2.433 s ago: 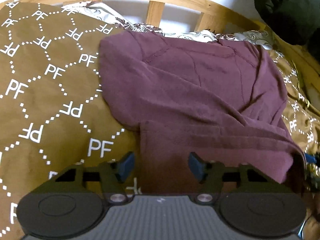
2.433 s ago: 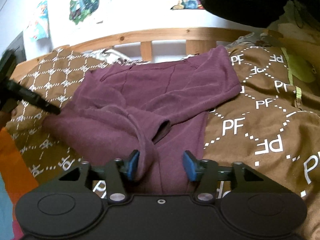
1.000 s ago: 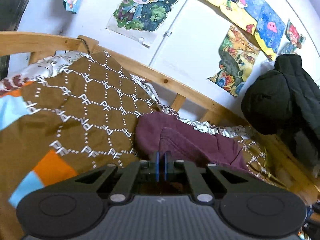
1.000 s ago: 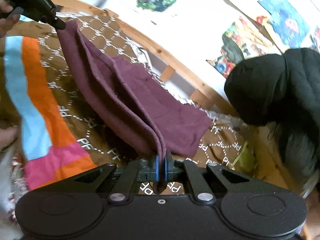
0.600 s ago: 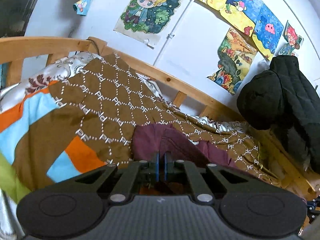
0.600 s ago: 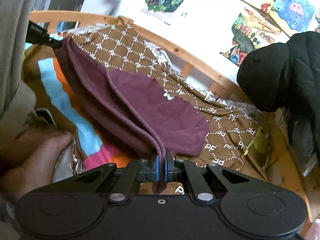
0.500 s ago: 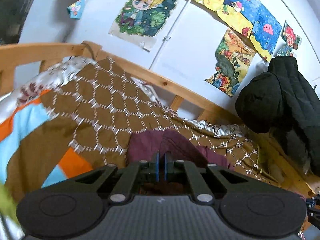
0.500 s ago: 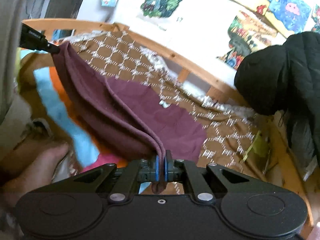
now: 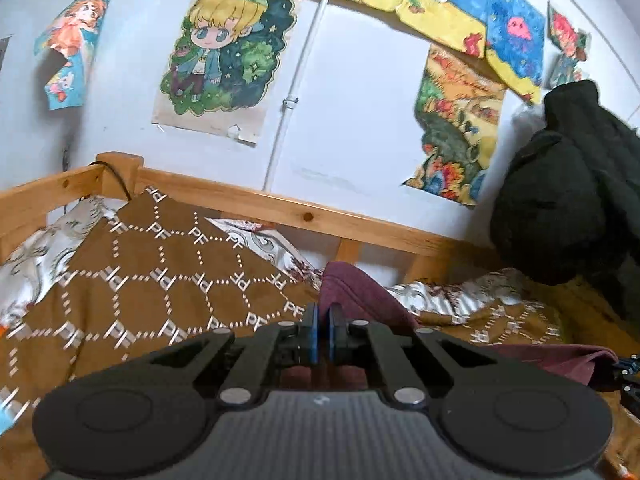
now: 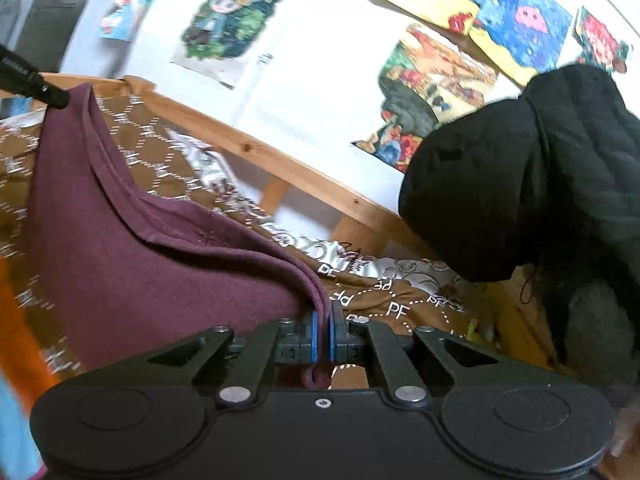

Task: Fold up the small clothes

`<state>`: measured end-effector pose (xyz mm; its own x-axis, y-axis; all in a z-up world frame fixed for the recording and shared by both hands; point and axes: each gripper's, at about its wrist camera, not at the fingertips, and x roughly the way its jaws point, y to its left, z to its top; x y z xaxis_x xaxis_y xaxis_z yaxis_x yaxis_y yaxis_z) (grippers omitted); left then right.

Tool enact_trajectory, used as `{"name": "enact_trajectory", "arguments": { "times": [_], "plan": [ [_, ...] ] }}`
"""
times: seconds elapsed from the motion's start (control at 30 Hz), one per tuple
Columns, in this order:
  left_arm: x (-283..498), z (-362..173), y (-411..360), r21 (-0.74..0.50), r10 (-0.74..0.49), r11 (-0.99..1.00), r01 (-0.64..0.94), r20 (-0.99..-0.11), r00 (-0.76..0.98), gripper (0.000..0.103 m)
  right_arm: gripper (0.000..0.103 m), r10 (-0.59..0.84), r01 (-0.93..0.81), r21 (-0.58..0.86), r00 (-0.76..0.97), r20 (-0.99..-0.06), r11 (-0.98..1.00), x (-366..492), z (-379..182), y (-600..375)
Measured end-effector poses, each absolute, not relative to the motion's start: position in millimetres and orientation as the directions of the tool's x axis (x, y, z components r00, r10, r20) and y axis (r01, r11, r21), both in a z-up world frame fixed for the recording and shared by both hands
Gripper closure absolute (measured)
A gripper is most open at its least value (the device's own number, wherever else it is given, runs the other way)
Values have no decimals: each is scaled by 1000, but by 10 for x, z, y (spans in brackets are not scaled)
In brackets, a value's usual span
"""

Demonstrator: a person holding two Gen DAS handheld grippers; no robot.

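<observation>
A maroon garment hangs stretched in the air between both grippers above the bed. My right gripper is shut on one end of its edge, the cloth running up and left from the blue pads. In the right wrist view my left gripper shows at the far upper left, its black tip pinching the garment's other corner. In the left wrist view my left gripper is shut on the maroon garment, which trails right past the jaws. The lower part of the garment is hidden behind the gripper bodies.
A brown blanket printed with white "PF" covers the bed. A wooden bed rail runs behind it along a white wall with posters. A black coat hangs at the right.
Both grippers have lifted and swung with the garment held between them. The views now show more wall and less bed. The garment hangs higher and more taut. The hand seen earlier is out of view.
</observation>
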<state>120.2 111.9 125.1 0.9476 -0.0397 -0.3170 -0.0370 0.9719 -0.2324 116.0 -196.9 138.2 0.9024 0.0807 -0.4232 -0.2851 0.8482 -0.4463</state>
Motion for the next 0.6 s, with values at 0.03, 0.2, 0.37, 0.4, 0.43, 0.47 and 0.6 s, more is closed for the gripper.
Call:
{"name": "enact_trajectory", "arguments": {
  "times": [0.03,0.2,0.37,0.4,0.43,0.47,0.6],
  "plan": [
    [1323,1209,1111,-218,-29,975,-42,-312,950,99,99,67,-276,-450,902,-426,849,1295,1312,-1960],
    [1777,837,1098,-215,-2,974,-71,-321,947,99,99,28,-268,-417,866,-499,869,1915,968,-1945],
    [2134,494,1075,-159,29,983,-95,-373,927,99,99,-3,-280,-444,843,-538,851,2326,652,-1864],
    [2209,442,1079,-149,35,984,-100,-388,921,99,99,-5,-282,-442,838,-546,852,2409,592,-1858],
    [2263,410,1091,-145,37,984,-103,-399,916,99,99,-7,-283,-437,833,-553,854,2463,543,-1852],
    [2324,375,1101,-143,39,984,-107,-410,911,99,98,-7,-284,-430,828,-561,857,2537,493,-1852],
    [2542,230,1132,-132,39,985,-110,-454,890,98,98,-7,-284,-396,805,-593,873,2741,293,-1875]
  ]
}}
